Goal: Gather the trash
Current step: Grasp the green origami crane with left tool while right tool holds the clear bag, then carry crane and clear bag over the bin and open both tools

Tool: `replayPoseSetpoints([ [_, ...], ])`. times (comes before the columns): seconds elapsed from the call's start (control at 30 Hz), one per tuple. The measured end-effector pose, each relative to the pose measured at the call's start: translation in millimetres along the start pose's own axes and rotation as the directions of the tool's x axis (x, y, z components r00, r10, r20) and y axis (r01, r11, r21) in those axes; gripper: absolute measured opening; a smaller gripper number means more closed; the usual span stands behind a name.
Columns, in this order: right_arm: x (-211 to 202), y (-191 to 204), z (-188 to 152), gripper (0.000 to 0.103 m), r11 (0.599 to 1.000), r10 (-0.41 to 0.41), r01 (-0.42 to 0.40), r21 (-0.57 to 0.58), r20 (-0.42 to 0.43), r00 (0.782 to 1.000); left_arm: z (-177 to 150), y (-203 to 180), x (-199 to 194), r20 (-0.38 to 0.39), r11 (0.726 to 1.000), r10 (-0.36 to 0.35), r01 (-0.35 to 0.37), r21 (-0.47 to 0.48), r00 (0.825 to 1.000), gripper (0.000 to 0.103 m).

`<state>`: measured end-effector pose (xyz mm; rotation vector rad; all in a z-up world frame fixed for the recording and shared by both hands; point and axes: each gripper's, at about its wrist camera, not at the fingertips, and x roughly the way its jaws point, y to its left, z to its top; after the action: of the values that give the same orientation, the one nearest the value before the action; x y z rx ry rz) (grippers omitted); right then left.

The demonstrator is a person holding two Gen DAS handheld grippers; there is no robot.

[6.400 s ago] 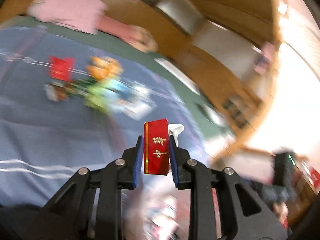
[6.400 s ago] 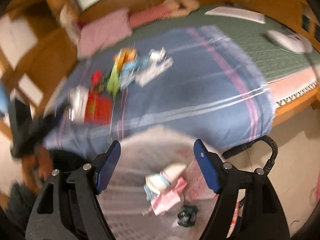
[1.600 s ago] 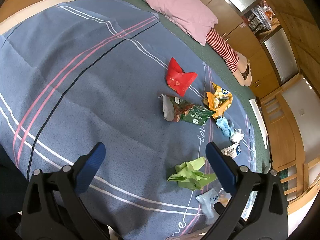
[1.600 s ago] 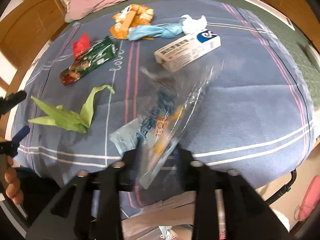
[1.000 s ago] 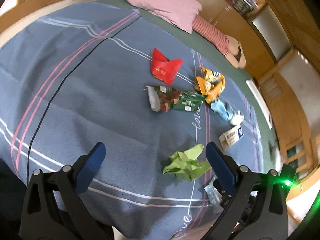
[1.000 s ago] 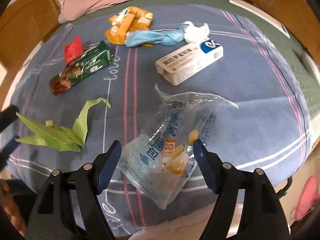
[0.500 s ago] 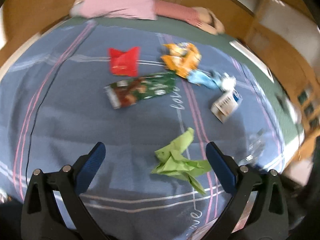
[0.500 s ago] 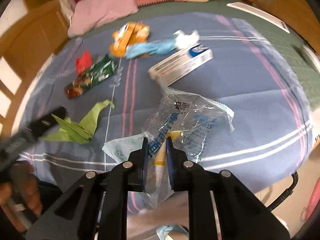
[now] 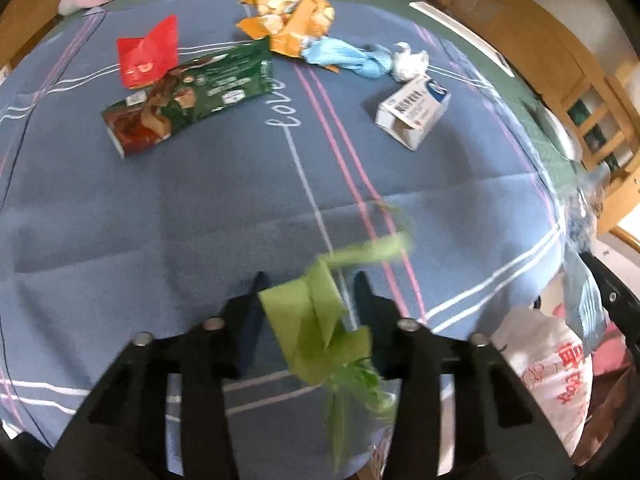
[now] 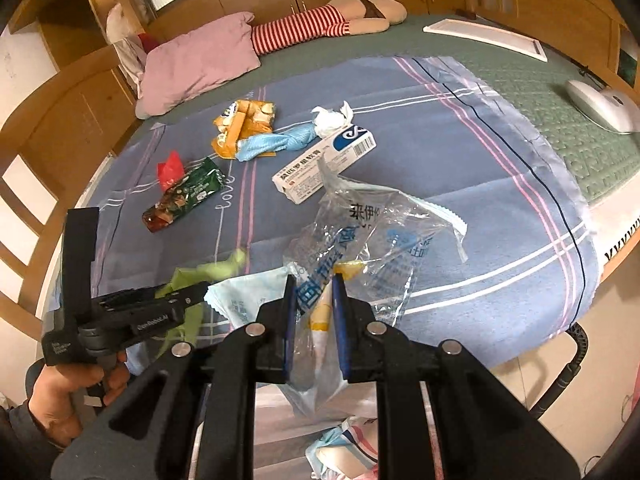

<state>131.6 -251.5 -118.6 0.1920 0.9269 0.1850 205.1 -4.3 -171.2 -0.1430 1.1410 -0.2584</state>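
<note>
A blue striped blanket (image 10: 460, 184) covers the bed, with a white carton (image 10: 324, 164), a green snack packet (image 9: 188, 96), an orange wrapper (image 9: 292, 20), a twisted blue wrapper (image 9: 344, 56) and a red wrapper (image 9: 150, 58) scattered across its far half. At the near edge the right gripper (image 10: 313, 312) pinches a clear plastic bag (image 10: 372, 236) between its jaws. To the left, the left gripper (image 9: 308, 300) has its jaws closing on a crumpled green paper (image 9: 316, 320) that sits between them, lifted off the blanket
</note>
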Motion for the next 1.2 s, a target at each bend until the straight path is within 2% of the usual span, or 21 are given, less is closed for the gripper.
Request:
replayPoseSetpoints([
  [0.03,-2,1,0,0.018,1.000,0.004,-0.004,-0.004,0.005,1.000,-1,0,-1,0.003,1.000,-0.007,0.007,0.003,1.000,0.028],
  [0.17,-13,7,1,0.018,0.999,0.017,-0.016,-0.037,0.022,1.000,0,1,-18,0.080,1.000,0.001,-0.001,0.001,0.997,0.025],
  [0.27,-26,12,-1,0.018,0.996,0.033,-0.031,-0.081,0.025,0.999,-4,4,-43,0.182,1.000,0.026,-0.025,-0.009,0.983,0.025],
  [0.33,-38,14,-5,0.018,0.992,0.037,-0.033,-0.122,0.025,0.999,-10,2,-63,0.262,0.998,0.069,-0.069,-0.010,0.963,0.025],
  [0.4,-56,11,-13,0.018,0.985,0.033,-0.028,-0.169,0.027,0.999,-18,0,-84,0.342,0.997,0.074,-0.075,-0.010,0.937,0.025],
  [0.43,-63,9,-18,0.018,0.983,0.037,-0.033,-0.182,0.021,0.999,-20,-2,-90,0.357,0.997,0.073,-0.072,-0.015,0.931,0.025],
  [0.53,-81,-1,-36,0.018,0.974,0.029,-0.033,-0.226,-0.020,0.999,-31,-12,-104,0.343,0.998,0.063,-0.062,-0.014,0.937,0.025],
  [0.67,-84,-10,-60,0.018,0.966,0.001,-0.026,-0.257,-0.098,0.995,-46,-48,-120,0.362,0.992,0.035,-0.076,0.100,0.932,0.025],
  [0.77,-73,-15,-83,0.020,0.963,0.003,-0.056,-0.264,-0.196,0.981,-53,-66,-130,0.369,0.987,-0.003,-0.056,0.148,0.930,0.025],
  [0.83,-66,-18,-95,0.040,0.961,-0.014,-0.052,-0.273,-0.236,0.972,-59,-75,-136,0.370,0.985,-0.016,-0.049,0.167,0.929,0.025],
  [0.87,-64,-19,-98,0.059,0.961,-0.031,-0.037,-0.275,-0.237,0.971,-60,-78,-138,0.374,0.983,-0.019,-0.051,0.176,0.927,0.026],
  [0.9,-66,-20,-100,0.068,0.962,-0.049,-0.015,-0.273,-0.225,0.973,-62,-82,-138,0.375,0.982,-0.021,-0.052,0.181,0.927,0.026],
  [1.0,-74,-29,-94,0.072,0.975,-0.016,-0.024,-0.222,-0.177,0.984,-62,-88,-136,0.360,0.982,-0.035,-0.035,0.185,0.932,0.026],
  [1.1,-87,-40,-78,0.073,0.989,-0.020,0.005,-0.150,-0.095,0.995,-63,-91,-130,0.341,0.980,-0.048,-0.022,0.200,0.939,0.026],
  [1.2,-102,-54,-65,0.074,0.998,-0.030,0.030,-0.049,0.004,1.000,-68,-100,-121,0.284,0.968,-0.108,0.035,0.250,0.953,0.026],
])
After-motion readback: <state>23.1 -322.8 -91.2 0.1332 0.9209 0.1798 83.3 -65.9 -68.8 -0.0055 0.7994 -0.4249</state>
